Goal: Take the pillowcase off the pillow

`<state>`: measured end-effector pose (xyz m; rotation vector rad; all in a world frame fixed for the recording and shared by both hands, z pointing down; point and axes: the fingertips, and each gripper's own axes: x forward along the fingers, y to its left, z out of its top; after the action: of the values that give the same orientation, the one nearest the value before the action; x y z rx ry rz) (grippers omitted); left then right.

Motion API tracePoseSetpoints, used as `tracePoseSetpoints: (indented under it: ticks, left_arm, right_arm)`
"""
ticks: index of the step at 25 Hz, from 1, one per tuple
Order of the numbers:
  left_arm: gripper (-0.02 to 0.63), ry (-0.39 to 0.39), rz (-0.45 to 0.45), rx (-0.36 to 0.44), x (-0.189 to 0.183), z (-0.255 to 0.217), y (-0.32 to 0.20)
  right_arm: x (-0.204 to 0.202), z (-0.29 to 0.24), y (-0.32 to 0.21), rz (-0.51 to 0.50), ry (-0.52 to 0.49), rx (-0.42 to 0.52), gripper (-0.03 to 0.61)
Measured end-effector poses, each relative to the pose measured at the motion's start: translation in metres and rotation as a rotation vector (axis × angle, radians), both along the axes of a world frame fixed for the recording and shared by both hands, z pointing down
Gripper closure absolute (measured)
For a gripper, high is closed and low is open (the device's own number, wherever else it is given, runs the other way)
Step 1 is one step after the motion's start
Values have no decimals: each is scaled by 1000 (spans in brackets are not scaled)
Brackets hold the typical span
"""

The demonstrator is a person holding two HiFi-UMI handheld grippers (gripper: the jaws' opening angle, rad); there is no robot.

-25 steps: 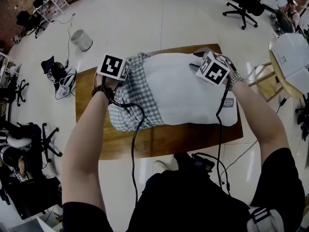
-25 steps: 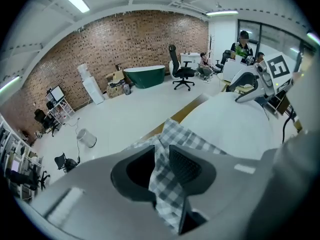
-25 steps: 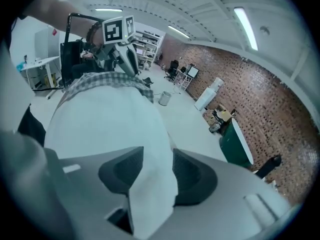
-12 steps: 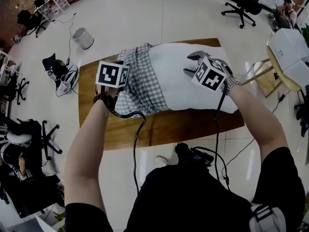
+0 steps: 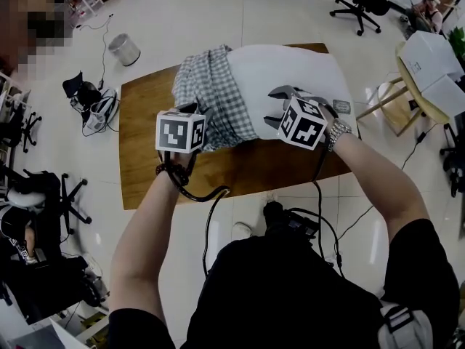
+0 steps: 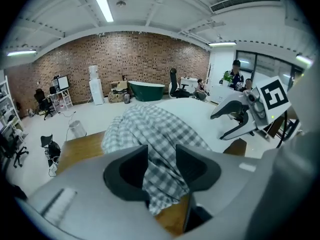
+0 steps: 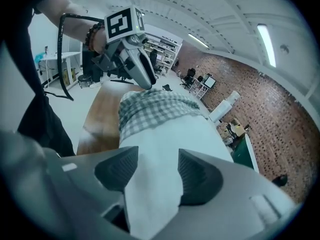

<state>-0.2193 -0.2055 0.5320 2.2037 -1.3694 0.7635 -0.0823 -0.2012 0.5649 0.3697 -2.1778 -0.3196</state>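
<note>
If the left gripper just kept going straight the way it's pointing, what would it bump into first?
The checked pillowcase: its edge already lies between the left gripper's jaws, which have just been opening. Beyond it, probably the pillow.

You wear a black short-sleeved top (image 5: 290, 289), dark beads (image 5: 166, 170) on your left wrist, a metal watch (image 5: 336, 131) on your right, with black cables (image 5: 208, 193) alongside.

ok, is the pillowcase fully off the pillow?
No, in the head view the checked pillowcase covers the left end of the white pillow, which lies on the wooden table.
</note>
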Motion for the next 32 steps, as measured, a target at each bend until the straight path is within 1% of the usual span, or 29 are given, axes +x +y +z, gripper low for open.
tracePoseSetpoints:
  ticks: [4,9,12,13,16,23,27,30,32]
  left_arm:
    - [434,19,-42,-34,0,27,30]
    - [417,30,-61,-51,4,50,50]
    - [391,45,-90,-74,10,67,58]
    - [372,52,-102,-83,12,73,60]
    - [338,90,-139,-116,17,92,63]
    - [302,184,-257,-178,26,129,51]
    - [284,186,-320,-183,28,139,39]
    - [294,161,-355,-192,20,142,27]
    - [393,133,-361,-194,11,142,22]
  right_arm:
    - [-7,14,20,-12,17,15,305]
    - [-14,27,32,-20,38,61,279]
    - [-16,37,33,-28,65,100,270]
    - [-16,40,33,-33,77,116,270]
    - [-16,47,32,-46,108,157,268]
    - [-10,68,20,-61,170,225,268]
    - [-13,77,14,-67,184,246,268]
    - [-19,77,4,-60,186,260,280]
    - [-21,72,-4,-49,190,291,369]
